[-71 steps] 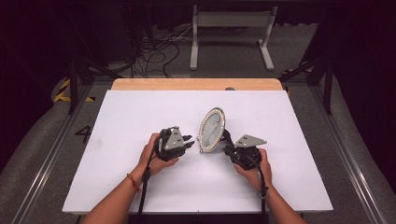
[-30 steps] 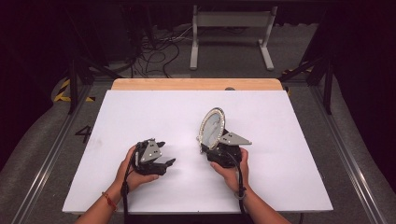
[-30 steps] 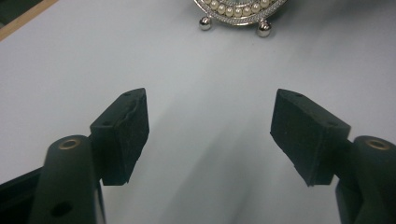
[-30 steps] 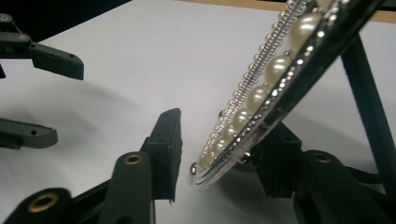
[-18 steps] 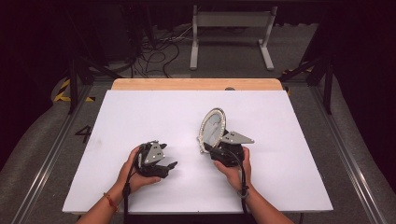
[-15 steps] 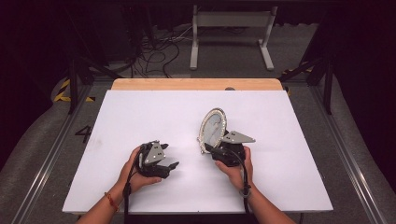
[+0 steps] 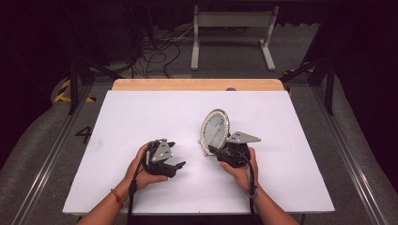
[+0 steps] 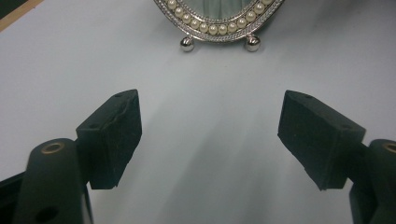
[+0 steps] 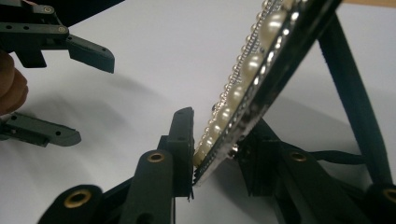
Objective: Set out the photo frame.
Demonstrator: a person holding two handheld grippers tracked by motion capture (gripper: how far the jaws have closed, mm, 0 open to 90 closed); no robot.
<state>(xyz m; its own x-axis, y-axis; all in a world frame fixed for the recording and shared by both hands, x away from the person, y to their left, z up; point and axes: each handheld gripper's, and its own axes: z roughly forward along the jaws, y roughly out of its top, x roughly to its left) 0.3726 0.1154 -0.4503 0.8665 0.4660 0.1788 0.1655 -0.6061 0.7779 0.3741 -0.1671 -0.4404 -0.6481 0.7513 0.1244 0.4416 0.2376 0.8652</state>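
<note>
white table (image 7: 141, 112) first: the oval pearl-rimmed picture frame (image 7: 214, 131) stands right of centre, long axis upright, leaning on its strut. right gripper (image 9: 215, 150) clamps its lower rim; left gripper (image 7: 174, 167), jaws apart, empty, sits beside it.

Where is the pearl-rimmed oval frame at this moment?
In the high view the pearl-rimmed oval frame stands on the white table, right of centre, its lower edge clamped in the right gripper; the open left gripper is apart to its left.
</note>
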